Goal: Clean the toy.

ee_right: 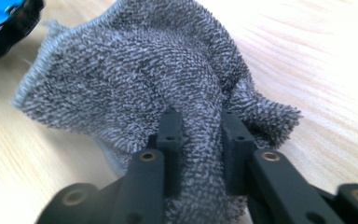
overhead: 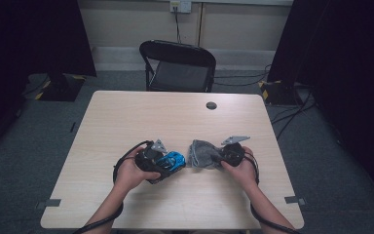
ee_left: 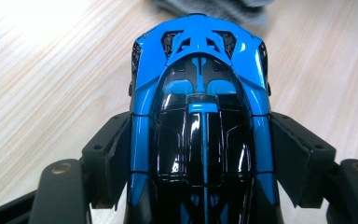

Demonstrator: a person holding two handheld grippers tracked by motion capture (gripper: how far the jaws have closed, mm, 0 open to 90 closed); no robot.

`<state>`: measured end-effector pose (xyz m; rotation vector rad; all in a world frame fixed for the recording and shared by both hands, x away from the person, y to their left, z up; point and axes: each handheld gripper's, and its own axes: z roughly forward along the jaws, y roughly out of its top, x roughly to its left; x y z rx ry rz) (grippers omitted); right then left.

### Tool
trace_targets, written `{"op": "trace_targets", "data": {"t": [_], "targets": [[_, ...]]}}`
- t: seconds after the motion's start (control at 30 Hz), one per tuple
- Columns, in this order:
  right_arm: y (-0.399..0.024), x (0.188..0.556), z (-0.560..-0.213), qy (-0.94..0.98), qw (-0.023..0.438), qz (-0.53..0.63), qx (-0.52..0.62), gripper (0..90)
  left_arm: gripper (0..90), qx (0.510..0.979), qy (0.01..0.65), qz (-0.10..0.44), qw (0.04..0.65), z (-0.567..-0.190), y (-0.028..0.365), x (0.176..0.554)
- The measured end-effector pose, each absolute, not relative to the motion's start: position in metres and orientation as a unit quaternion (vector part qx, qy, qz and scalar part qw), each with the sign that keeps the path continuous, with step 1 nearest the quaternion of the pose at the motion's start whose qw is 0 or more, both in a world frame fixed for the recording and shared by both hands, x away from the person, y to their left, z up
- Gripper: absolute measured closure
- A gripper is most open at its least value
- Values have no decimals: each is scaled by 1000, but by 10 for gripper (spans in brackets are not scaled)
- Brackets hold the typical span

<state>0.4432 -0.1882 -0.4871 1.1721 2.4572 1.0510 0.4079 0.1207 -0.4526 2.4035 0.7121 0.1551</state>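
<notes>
Pale wood-grain table (overhead: 126,117) under everything, and nearest the person both hands are in from the bottom edge: the left gripper (overhead: 168,163) has its jaws clamped on the sides of a shiny blue and black toy car (ee_left: 200,116), and the right gripper (overhead: 219,158) is pinched tight on a fold of a grey terry cloth (ee_right: 135,70). Car and cloth sit just beside each other near the middle of the table, cloth bunched up and resting on the wood. Further back there's a black folding chair (overhead: 177,66) behind the far edge, then dark curtains either side.
</notes>
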Motion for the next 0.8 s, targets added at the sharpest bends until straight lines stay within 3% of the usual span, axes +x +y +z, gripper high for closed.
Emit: {"op": "trace_targets", "data": {"t": [0.3, 0.5, 0.8], "targets": [[-165, 465, -453, 796, 111, 403, 438, 764, 282, 911, 255, 55, 319, -448, 108, 406], [-134, 457, -457, 820, 85, 400, 400, 765, 282, 905, 274, 65, 318, -451, 110, 411], [-140, 448, -460, 831, 44, 402, 381, 767, 282, 893, 306, 81, 321, -452, 127, 418]]}}
